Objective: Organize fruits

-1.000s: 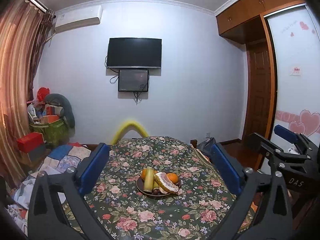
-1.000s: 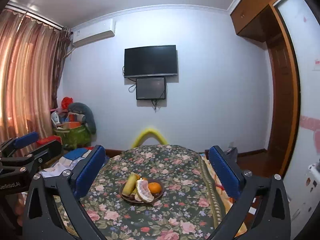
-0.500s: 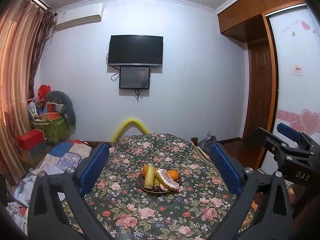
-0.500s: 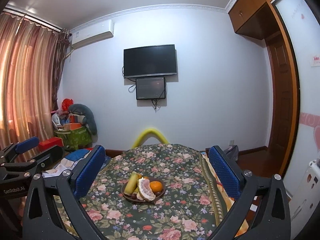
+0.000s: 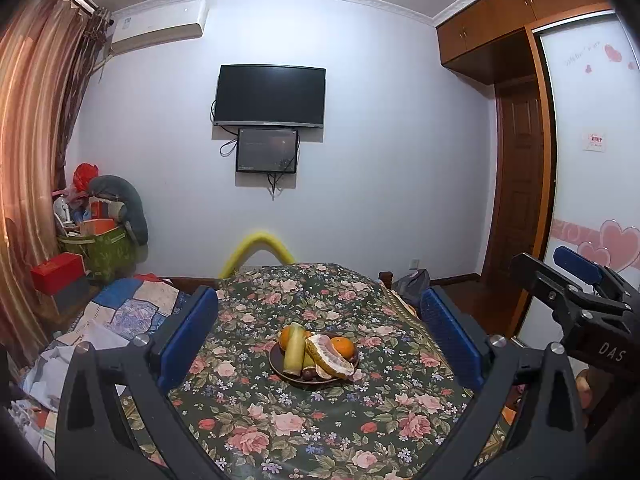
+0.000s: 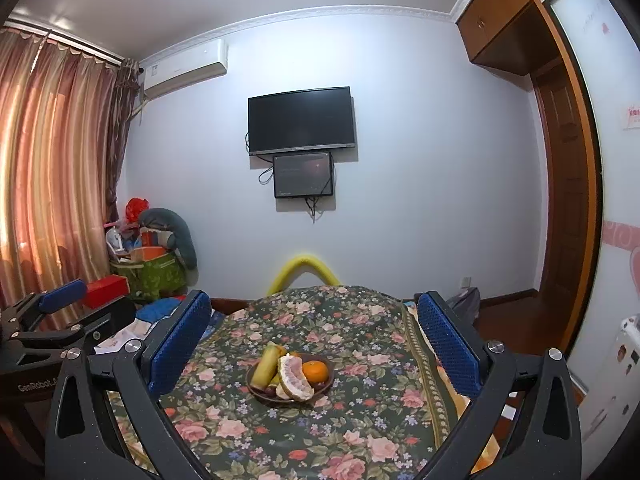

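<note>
Both claws, left claw (image 5: 320, 336) and right claw (image 6: 314, 340), have drifted slightly; spread wide, empty, short of the fruit plate (image 5: 280, 366), fruits unmoved.

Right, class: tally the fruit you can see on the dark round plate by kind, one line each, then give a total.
Round orange citrus fruits: 2
Long yellow-green fruit, likely a banana: 1
Peeled pale pomelo piece: 1
Small dark round fruits: at least 2; others may be hidden
Total on the dark round plate: at least 6
</note>
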A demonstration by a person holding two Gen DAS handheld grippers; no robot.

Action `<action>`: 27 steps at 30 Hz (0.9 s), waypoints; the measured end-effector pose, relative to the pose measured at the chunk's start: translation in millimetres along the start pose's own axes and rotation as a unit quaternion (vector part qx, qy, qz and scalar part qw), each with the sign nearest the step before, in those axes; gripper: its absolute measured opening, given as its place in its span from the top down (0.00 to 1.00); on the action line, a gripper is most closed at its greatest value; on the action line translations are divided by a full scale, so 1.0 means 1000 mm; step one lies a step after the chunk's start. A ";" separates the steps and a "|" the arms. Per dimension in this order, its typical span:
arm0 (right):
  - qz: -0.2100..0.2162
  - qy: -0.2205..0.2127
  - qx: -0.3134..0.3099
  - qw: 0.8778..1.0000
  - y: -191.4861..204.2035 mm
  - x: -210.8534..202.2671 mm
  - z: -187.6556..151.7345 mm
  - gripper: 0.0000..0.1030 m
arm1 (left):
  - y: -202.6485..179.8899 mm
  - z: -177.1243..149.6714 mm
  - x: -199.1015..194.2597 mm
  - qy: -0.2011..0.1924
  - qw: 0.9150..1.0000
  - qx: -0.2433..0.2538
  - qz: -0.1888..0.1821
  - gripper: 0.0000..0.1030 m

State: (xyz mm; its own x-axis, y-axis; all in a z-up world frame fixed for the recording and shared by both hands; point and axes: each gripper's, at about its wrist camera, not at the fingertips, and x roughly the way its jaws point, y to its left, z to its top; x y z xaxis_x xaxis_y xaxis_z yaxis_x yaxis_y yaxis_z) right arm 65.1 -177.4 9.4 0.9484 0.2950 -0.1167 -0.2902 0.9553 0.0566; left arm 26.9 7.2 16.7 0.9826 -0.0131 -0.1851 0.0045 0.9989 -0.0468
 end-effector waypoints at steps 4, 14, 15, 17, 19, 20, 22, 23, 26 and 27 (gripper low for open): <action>0.000 -0.001 -0.001 1.000 0.000 -0.001 0.000 0.00 | 0.000 0.000 0.000 0.000 1.000 0.000 -0.001 0.00; 0.004 -0.001 -0.001 1.000 -0.001 -0.003 0.002 0.00 | -0.002 0.000 -0.001 0.000 1.000 0.003 -0.004 0.00; 0.004 -0.001 -0.001 1.000 -0.001 -0.003 0.002 0.00 | -0.002 0.000 -0.001 0.000 1.000 0.003 -0.004 0.00; 0.004 -0.001 0.000 1.000 -0.001 -0.003 0.002 0.00 | -0.002 0.000 -0.001 0.004 1.000 0.003 -0.009 0.00; 0.005 -0.002 0.000 1.000 -0.001 -0.004 0.003 0.00 | -0.002 0.000 0.000 0.005 1.000 0.002 -0.010 0.00; 0.005 -0.002 0.000 1.000 -0.001 -0.004 0.003 0.00 | -0.002 0.001 0.000 0.005 1.000 0.002 -0.010 0.00; 0.004 -0.002 -0.001 1.000 -0.001 -0.005 0.003 0.00 | -0.002 0.001 0.000 0.006 1.000 0.003 -0.009 0.00; 0.004 -0.001 0.000 1.000 -0.001 -0.005 0.003 0.00 | -0.002 0.001 0.001 0.006 1.000 0.003 -0.010 0.00; 0.004 -0.001 0.000 1.000 0.000 -0.005 0.004 0.00 | -0.002 0.000 0.000 0.006 1.000 0.004 -0.011 0.00; 0.004 -0.001 0.000 1.000 0.000 -0.005 0.004 0.00 | -0.002 0.000 0.000 0.006 1.000 0.004 -0.011 0.00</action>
State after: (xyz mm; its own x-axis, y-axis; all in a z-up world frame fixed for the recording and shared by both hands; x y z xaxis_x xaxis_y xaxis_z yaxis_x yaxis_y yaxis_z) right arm 61.0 -179.3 13.9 0.9464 0.3020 -0.1143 -0.2971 0.9531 0.0579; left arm 27.1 5.1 17.2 0.9799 -0.0351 -0.1964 0.0273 0.9987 -0.0425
